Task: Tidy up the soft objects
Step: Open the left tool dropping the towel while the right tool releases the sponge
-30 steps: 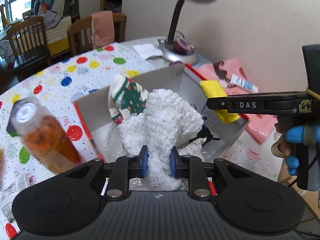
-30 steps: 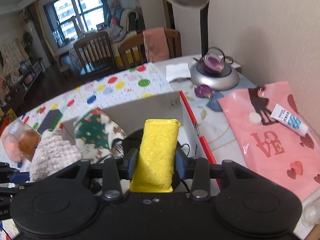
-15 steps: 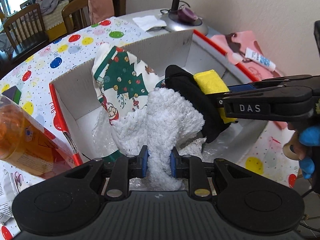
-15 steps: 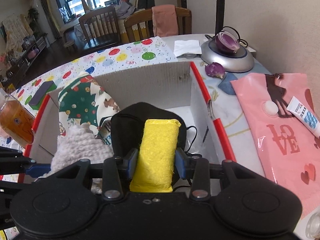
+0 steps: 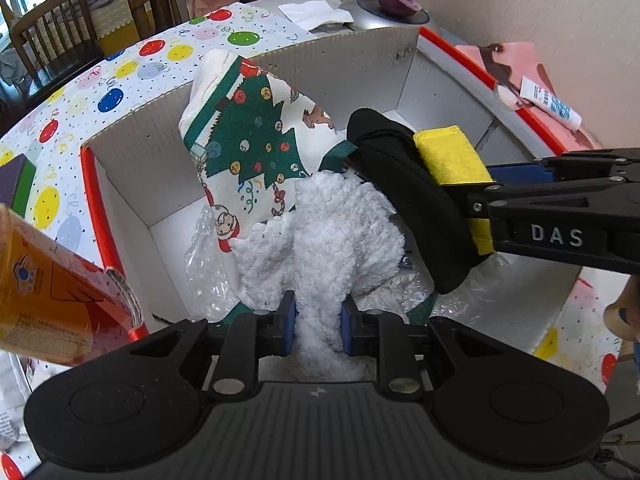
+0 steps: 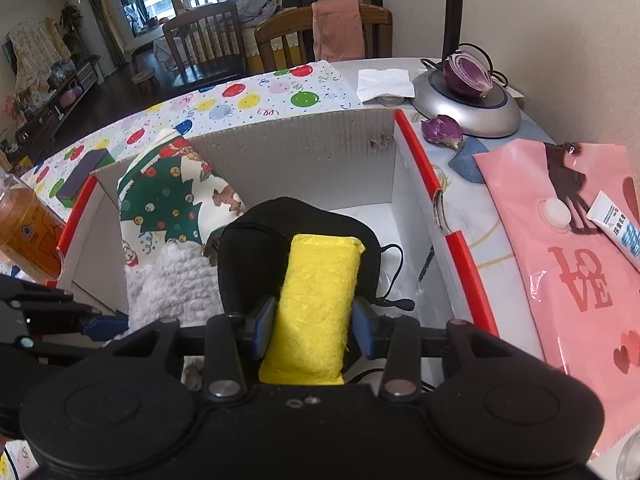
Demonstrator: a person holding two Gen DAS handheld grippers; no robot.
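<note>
Left gripper [image 5: 318, 320] pinching a fluffy white fleece cloth [image 5: 332, 236], hanging inside the red-edged white cardboard box [image 5: 120, 184]. Right gripper [image 6: 310, 326] clamped on a yellow rectangular sponge [image 6: 316, 304], jaws parted only to the sponge's width, over the same box. Black fabric face mask [image 6: 256, 248] just under the sponge, touching it. Christmas-tree print cloth bag [image 5: 252, 140] leaning on the box's far left wall, beside the fleece. Orange drink bottle [image 5: 44, 280] outside the box on the dotted desk [image 5: 120, 76].
</note>
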